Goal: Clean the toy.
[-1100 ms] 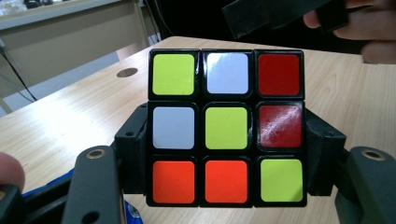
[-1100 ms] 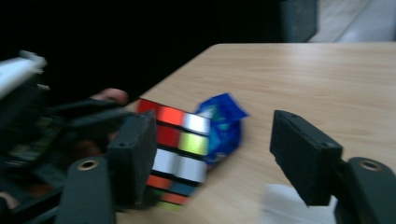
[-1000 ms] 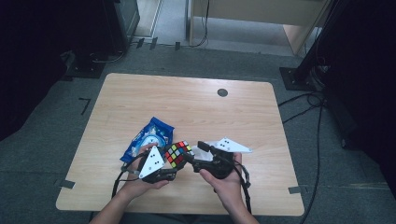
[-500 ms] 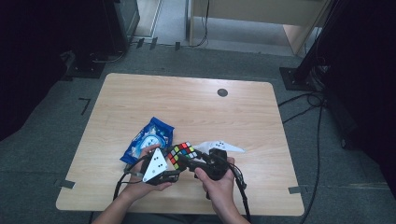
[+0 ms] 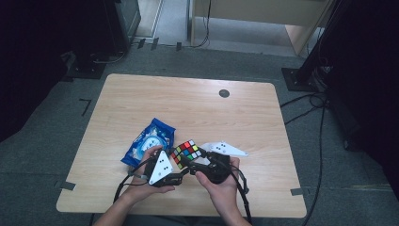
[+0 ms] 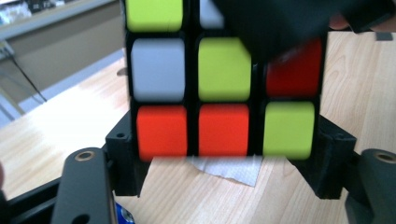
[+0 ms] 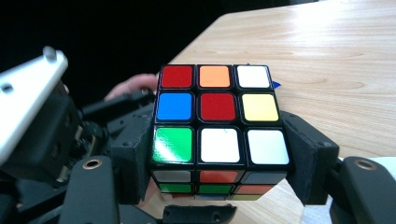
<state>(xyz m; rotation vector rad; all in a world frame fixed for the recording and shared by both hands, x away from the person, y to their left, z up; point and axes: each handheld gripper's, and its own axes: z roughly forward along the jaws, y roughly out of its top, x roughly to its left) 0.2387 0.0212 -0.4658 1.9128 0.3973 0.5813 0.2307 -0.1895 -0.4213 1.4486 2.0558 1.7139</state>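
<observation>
A scrambled Rubik's cube (image 5: 186,153) is held just above the table's front edge between both grippers. In the left gripper view the cube (image 6: 224,93) fills the frame, with my left gripper (image 6: 224,156) shut on its lowest row, one jaw against each side. The right gripper's dark body overlaps the cube's upper right corner there. In the right gripper view my right gripper (image 7: 219,163) is shut on the cube (image 7: 217,121), pads pressed on both sides of the near layer. The left gripper (image 7: 37,126) sits behind the cube at the left. From above, the left gripper (image 5: 175,173) and the right gripper (image 5: 200,165) meet under the cube.
A blue snack packet (image 5: 148,141) lies on the wooden table (image 5: 197,108) just left of the hands. A white scrap of paper (image 6: 224,170) lies on the wood under the cube. A dark round grommet (image 5: 224,93) sits near the far edge. Cables trail off the near edge.
The right hand has edged slightly left toward the cube. The cube has stayed between the two grippers, and the left hand has barely moved.
</observation>
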